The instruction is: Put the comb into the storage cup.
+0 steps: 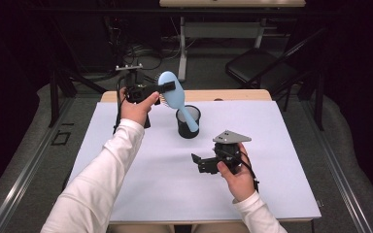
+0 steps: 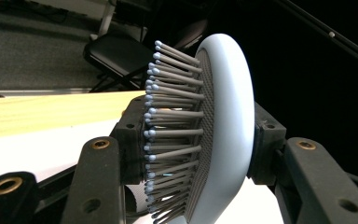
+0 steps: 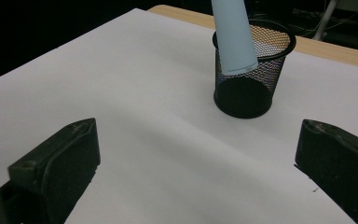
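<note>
Blue brush [image 1: 174, 92], head clamped in the left claw [image 1: 169, 87], stands tilted, handle in the mesh cup [image 1: 188, 122] near the table's [image 1: 126, 194] far edge. Right claw [image 1: 199, 162] waits wide. Probably best: lift straight, or the cup tips.

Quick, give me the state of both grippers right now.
Left gripper: shut on the head of the blue hairbrush, whose handle points down into the black mesh cup.
Right gripper: open, holding nothing.

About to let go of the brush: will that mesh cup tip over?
Possibly. The mesh cup looks light and small, while the hairbrush, clamped by the left gripper, leans with its heavy head well outside the rim. A gentle release seems wise.
</note>
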A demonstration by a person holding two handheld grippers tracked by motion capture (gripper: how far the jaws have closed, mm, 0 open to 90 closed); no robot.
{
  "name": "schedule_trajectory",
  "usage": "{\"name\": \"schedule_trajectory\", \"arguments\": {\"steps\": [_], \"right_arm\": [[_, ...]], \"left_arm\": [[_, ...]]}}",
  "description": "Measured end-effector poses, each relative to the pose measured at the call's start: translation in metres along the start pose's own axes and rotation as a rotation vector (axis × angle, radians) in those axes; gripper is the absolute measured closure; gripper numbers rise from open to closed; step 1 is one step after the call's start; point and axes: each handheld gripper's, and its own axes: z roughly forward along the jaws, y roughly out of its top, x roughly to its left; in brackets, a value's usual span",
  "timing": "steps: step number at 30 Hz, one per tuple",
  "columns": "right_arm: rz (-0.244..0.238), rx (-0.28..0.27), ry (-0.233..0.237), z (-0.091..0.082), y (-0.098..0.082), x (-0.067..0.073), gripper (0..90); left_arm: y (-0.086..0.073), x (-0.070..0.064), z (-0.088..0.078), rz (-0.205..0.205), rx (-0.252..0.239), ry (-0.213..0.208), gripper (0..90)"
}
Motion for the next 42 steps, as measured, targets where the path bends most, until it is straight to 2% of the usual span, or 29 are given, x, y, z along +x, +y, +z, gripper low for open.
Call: {"name": "schedule_trajectory", "arguments": {"steps": [11,20,42], "right_arm": [[0.000,0.001,0.000,0.000,0.000,0.000,0.0],[-0.002,0.001,0.001,0.000,0.000,0.000,0.0],[0.007,-0.003,-0.001,-0.001,0.000,0.000,0.0]], "left_arm": [[0.003,0.001,-0.002,0.030,-0.047,0.024,51.0],[0.005,0.000,-0.004,0.079,-0.087,0.045,51.0],[0.012,-0.012,0.004,0.193,-0.092,0.094,51.0]]}}
